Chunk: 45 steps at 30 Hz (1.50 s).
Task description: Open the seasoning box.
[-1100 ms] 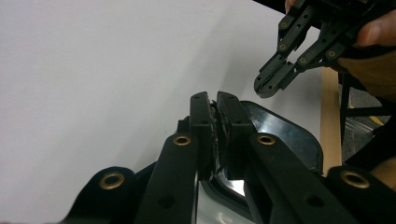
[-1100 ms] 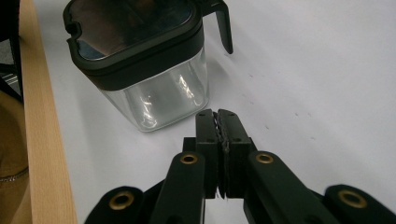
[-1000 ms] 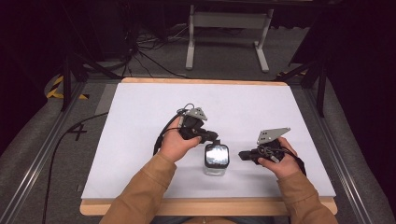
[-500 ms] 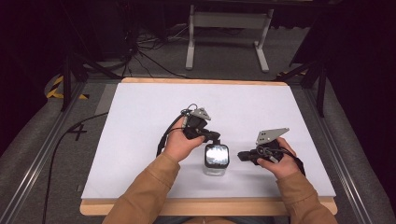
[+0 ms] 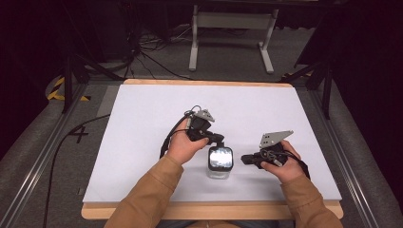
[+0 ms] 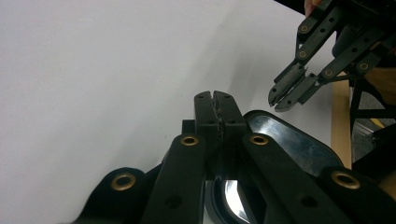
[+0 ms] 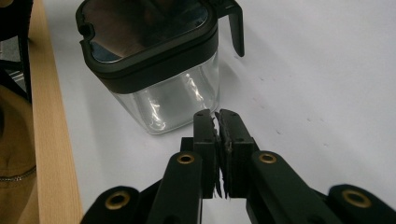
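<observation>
White covering spans the bench [image 5: 142,142], whose pale wooden rim shows along the near and far edges; beyond the far edge lie a dark floor with loose cables [image 5: 152,52] and the legs of a light metal stand [image 5: 230,33].

Close to the near edge, about midway along it, stands a clear square jar [image 5: 220,162] with a black lid. In the right gripper view the jar [image 7: 154,60] is upright on the white surface, its glossy lid seated on top and a black tab hanging down from one corner of the lid.

From the high view, the left hand-held gripper [image 5: 217,140] is held in the person's left hand [image 5: 183,147], reaching in from the jar's left, its tip over the far edge of the lid. In its own view the left hand-held gripper [image 6: 215,105] has its two jaws pressed together with nothing between them, and the shiny lid [image 6: 285,140] lies directly under and just beyond them.

On the jar's right, the right hand-held gripper [image 5: 246,159] is held in the right hand [image 5: 283,164] and points toward the jar, just beside it but not touching. Its own view shows the right hand-held gripper [image 7: 217,122] with jaws together and empty, the tips low over the bench and short of the jar's glass wall. The left gripper view also catches it [image 6: 287,91] beyond the lid, jaws closed.

Both forearms wear tan sleeves [image 5: 152,194].
</observation>
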Each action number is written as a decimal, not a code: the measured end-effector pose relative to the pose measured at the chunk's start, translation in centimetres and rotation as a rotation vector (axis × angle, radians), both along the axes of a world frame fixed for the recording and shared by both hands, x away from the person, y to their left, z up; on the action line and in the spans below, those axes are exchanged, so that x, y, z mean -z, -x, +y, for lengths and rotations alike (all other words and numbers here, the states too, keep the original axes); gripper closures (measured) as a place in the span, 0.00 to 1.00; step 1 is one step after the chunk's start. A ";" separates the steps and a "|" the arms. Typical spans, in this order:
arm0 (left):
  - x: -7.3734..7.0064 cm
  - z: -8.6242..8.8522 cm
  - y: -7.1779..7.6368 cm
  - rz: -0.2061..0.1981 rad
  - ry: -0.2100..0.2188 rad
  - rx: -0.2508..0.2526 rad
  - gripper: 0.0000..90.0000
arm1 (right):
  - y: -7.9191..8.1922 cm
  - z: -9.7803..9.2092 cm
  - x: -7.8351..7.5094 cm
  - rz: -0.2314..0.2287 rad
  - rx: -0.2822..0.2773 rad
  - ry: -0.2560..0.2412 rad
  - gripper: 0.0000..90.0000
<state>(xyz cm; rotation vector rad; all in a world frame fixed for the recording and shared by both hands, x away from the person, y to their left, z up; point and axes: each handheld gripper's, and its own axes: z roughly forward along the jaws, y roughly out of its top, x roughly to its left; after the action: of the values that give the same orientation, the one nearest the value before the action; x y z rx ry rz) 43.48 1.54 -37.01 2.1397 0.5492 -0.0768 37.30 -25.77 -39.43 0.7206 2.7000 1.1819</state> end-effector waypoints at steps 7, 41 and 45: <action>0.0 0.0 -0.1 0.015 0.000 0.000 1.00 | 0.1 0.1 -0.2 -0.003 -0.012 -0.001 0.96; 0.3 0.6 -0.5 0.011 -0.020 -0.036 1.00 | 2.5 3.1 -2.7 -0.095 -0.122 -0.091 1.00; 0.0 1.0 -0.2 0.006 -0.015 -0.033 0.98 | 2.7 3.4 -2.8 -0.105 -0.129 -0.091 1.00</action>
<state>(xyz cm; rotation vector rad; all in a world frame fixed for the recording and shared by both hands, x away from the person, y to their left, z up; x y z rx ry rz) 43.71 2.50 -36.98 2.1452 0.5905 -0.0607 34.58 -22.34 -36.66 0.4859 2.6554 1.3390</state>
